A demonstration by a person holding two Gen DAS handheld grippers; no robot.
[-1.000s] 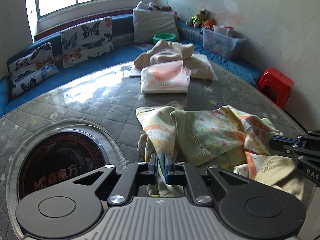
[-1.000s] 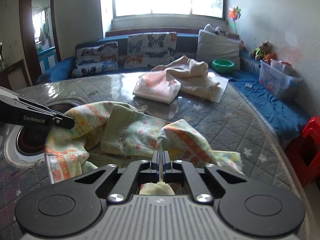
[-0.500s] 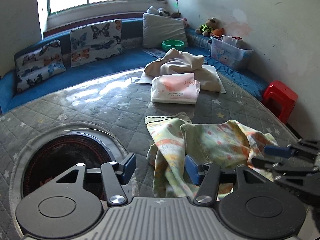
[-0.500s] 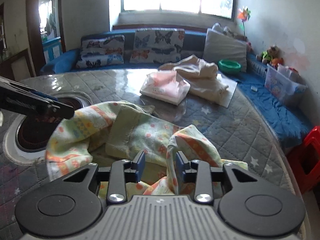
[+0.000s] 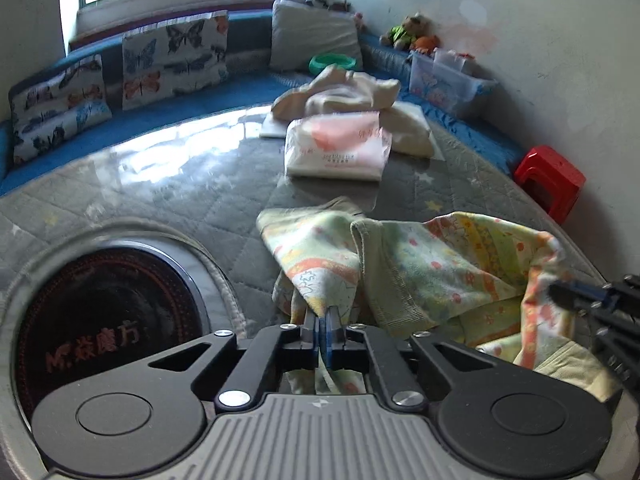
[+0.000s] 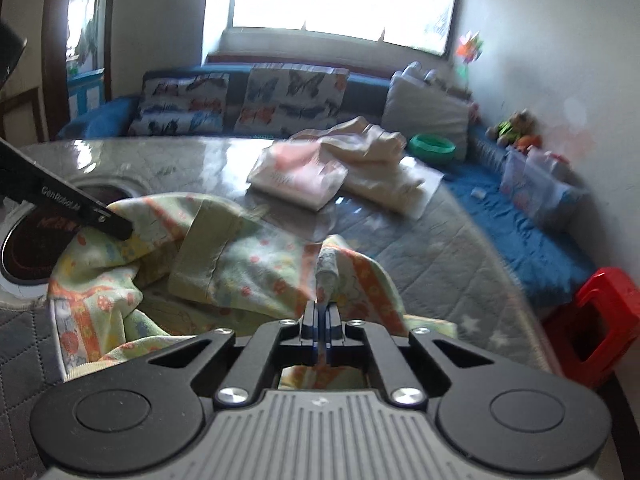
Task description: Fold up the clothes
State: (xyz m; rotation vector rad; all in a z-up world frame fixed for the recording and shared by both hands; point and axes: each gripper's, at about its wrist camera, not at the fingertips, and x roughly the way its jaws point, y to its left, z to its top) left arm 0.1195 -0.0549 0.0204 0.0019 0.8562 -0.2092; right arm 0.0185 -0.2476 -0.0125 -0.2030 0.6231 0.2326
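The patterned garment (image 5: 420,268) lies bunched on the quilted tabletop (image 5: 192,200), long axis running nine to three o'clock. The left gripper (image 5: 322,326) and right gripper (image 6: 320,312) each have jaws clamped on a pinch of it. Best draw both ends apart evenly, taut, before laying it flat.

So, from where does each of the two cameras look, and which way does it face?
Left wrist: sits on the left hand-held gripper, facing forward over the quilted table toward the window and cushions; its fingers are shut on the patterned garment; the right hand-held gripper enters at right.
Right wrist: sits on the right hand-held gripper, facing the same way; shut on the garment; the left gripper enters at left.
Both share: the garment, the white bag, the red stool.
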